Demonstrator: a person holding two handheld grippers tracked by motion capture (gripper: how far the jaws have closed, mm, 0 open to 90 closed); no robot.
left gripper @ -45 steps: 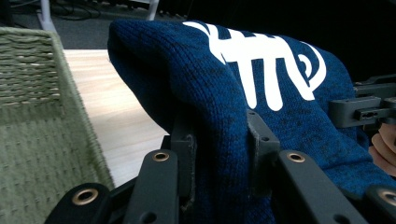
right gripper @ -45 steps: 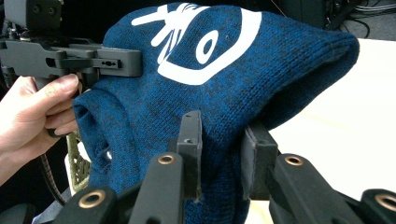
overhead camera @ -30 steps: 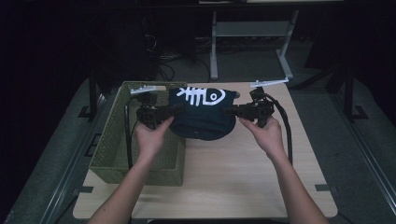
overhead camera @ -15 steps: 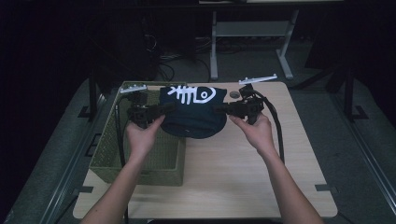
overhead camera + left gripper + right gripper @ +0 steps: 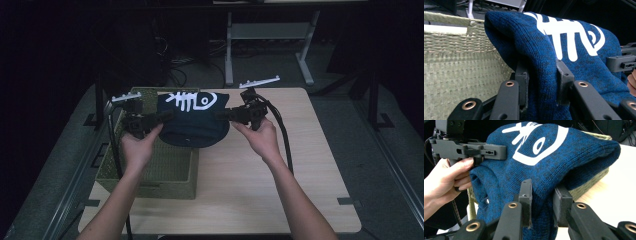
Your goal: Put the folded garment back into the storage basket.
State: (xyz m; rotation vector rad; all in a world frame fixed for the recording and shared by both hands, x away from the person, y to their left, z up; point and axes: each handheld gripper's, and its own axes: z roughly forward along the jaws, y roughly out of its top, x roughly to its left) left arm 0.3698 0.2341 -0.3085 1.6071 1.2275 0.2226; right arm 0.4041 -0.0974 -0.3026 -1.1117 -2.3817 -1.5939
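Note:
A folded dark blue knitted garment with a white fish-bone print hangs in the air between both grippers, over the right edge of a green woven basket. My left gripper is shut on the garment's left side; its pads pinch a thick fold of blue knit. My right gripper is shut on the garment's right side, with the knit squeezed between its pads. In the right gripper view the other hand and the left gripper hold the far side of the garment.
The basket sits at the left of a light wooden table; its woven wall stands close beside the left gripper. A metal table frame stands on the floor beyond. Dark floor surrounds the table.
Both hands have carried the garment leftward, from the table's middle to above the basket's right edge. Both grips are unchanged.

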